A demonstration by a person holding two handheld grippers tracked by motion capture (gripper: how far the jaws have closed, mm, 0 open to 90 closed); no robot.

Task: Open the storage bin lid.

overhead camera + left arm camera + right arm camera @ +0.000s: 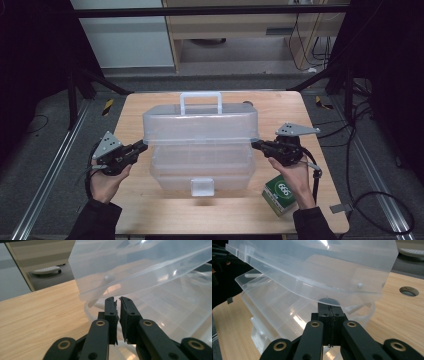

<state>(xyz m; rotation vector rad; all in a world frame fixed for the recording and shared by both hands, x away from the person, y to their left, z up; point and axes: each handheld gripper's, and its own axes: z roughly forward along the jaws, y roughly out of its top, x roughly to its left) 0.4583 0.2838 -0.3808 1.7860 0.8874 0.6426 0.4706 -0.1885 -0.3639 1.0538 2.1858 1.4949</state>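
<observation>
A: On the wooden surface (pixel 150 200), mid-frame, sits the clear plastic storage box (pixel 200 165), its lid (pixel 200 125) raised and tilted with the handle (pixel 200 101) on top. Both claws at its ends?

B: Yes. Left claw (pixel 141 146) is at the lid's left end, right claw (pixel 256 145) at the right end. Each comes in level from the side, likely so the lid lifts evenly instead of twisting on its hinges.

A: Jaw states?

B: In the left gripper view the left claw (pixel 117 300) shows a thin slit between its jaws, tips just under the lid's edge (pixel 100 293), nothing pinched; released, barely. In the right gripper view the right claw (pixel 329 305) is clenched, pads together, nothing between them, tips tucked under the lid's rim (pixel 342 296). Looks like propping, not grasping.

A: Anything else?

B: Green-and-white carton (pixel 279 194) near the right hand (pixel 295 177), apart from the box. Latch (pixel 202 186) on the box front hangs free, which fits the lid being open.
</observation>
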